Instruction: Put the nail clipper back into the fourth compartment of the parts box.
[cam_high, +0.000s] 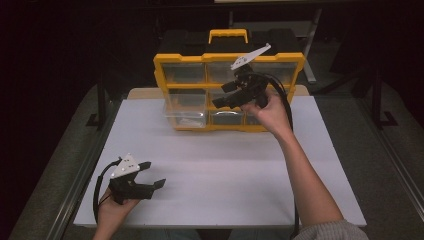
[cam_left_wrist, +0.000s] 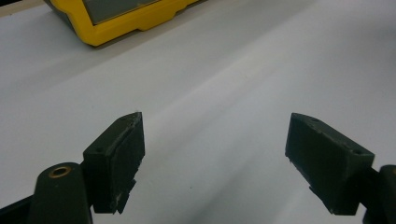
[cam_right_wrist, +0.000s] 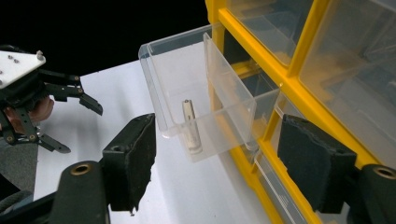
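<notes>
A yellow organizer (cam_high: 229, 58) with clear drawers stands at the back of the white table (cam_high: 225, 170). Its lower-left drawer (cam_high: 186, 114) is pulled out. Inside that drawer (cam_right_wrist: 182, 93) lies a small metal pin (cam_right_wrist: 191, 127). My right gripper (cam_high: 220, 96) hangs in front of the organizer's middle, open, with nothing between its jaws; in the right gripper view this gripper (cam_right_wrist: 224, 163) faces the pulled-out drawer. My left gripper (cam_high: 156, 173) rests low at the table's front left, open and empty, and from its own view the left gripper (cam_left_wrist: 219, 154) looks over bare table.
The organizer's corner (cam_left_wrist: 116, 18) shows at the top of the left gripper view. The organizer's other drawers (cam_right_wrist: 336, 56) are closed. Seen from the right gripper, the left gripper (cam_right_wrist: 46, 107) sits far off at the left. Dark floor surrounds the table.
</notes>
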